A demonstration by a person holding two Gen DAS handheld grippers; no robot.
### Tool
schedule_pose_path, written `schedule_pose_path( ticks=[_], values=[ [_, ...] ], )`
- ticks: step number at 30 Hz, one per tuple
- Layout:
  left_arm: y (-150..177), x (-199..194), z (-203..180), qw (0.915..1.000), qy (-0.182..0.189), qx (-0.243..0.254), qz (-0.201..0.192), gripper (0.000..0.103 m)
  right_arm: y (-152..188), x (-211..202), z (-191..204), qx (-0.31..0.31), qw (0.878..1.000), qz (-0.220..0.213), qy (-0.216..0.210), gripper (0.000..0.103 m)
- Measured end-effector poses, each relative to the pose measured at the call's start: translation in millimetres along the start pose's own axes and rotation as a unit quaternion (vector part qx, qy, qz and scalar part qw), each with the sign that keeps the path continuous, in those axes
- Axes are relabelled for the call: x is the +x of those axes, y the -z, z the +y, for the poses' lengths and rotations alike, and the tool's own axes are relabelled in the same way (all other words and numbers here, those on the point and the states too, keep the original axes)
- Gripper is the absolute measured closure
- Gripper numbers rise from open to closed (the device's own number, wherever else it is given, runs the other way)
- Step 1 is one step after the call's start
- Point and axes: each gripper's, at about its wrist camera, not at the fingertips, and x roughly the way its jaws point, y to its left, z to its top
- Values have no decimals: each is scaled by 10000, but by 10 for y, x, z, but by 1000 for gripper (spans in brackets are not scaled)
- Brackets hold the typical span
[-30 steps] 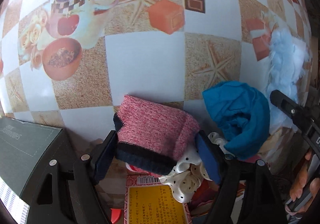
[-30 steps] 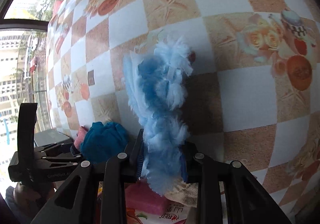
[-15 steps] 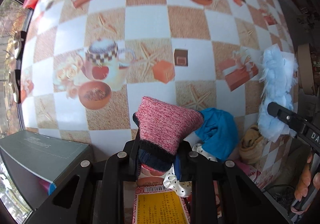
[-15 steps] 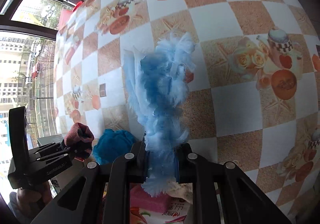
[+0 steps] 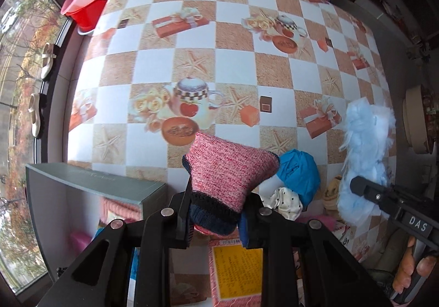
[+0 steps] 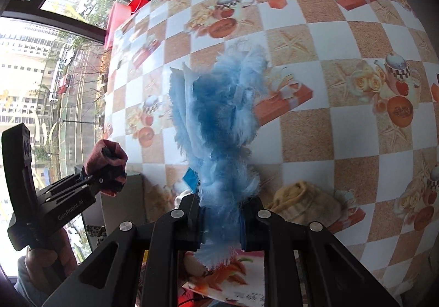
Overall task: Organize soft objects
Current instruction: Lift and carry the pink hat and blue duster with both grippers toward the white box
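Both grippers loaded and clear of the counter (image 5: pixel 175 65). Left gripper (image 5: pixel 215 215) is clamped on the pink knit (image 5: pixel 229 169) at its dark cuff end, body of the knit flaring out past the pads, hanging above the pile. Right gripper (image 6: pixel 221 220) is clamped on the blue fluff (image 6: pixel 219 120) near its lower end; most of it sticks out beyond the jaws and flops. Grey box (image 5: pixel 90 183) sits just left of the left gripper, open side showing something pink inside; likely the drop spot, can't confirm. For the carry: keep both jaws pinched, move one item at a time, go over the box wall, not across it. Fluff is loose-fibred, so avoid brushing the blue cloth (image 5: pixel 299 172), dotted cloth (image 5: pixel 285 201) or yellow knit (image 6: pixel 299 198) left on the pile. Release only once low inside.
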Motion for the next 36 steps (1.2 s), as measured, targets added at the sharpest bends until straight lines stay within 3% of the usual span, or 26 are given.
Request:
schedule_pose_path(
  ticks=[13,36],
  values=[
    [594,-209,383,9986,457,-173,-214,76,613,31,520,-363,9992,171,72,83],
    [1711,-403,411,9953,885,248,-308,76,1762,-274,561,36,9987,15,505,83]
  ],
)
